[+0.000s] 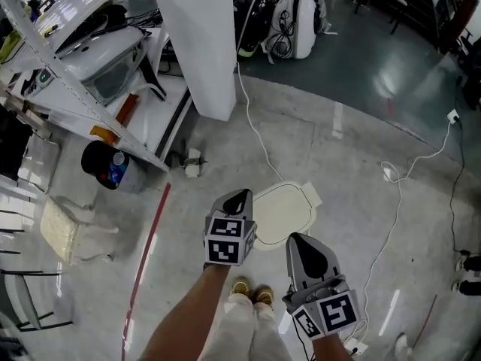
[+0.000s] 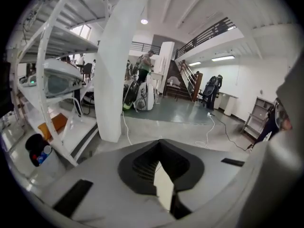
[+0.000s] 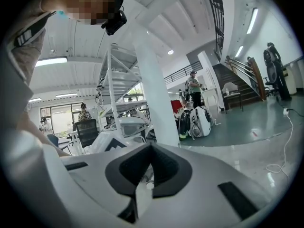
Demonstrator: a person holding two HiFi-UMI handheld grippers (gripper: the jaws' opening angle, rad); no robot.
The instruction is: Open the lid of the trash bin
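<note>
Head view first: looking steeply down at a glossy grey concrete floor with plenty of glare. Can spot the trash bin lid right there, cream, lying flat and closed, just ahead of a pair of tan shoes. Got the left gripper hanging over the lid's left edge and the right gripper just beside its lower right rim. Can't tell from up here about any actual contact. Also a fat white pillar, a white metal rack off to the left, a red line painted on the floor, a white cable snaking away on the right, and backpacks dumped further back.

Left gripper view: shows the left gripper with jaws pressed together at the tips, clamping nothing. Past it, the pillar, the rack, more shiny floor and a staircase at the far end.

Right gripper view: same deal for the right gripper, jaws closed up tight, nothing caught in them. Behind, the pillar, backpacks at its foot, the staircase, and a black office chair on the left.
</note>
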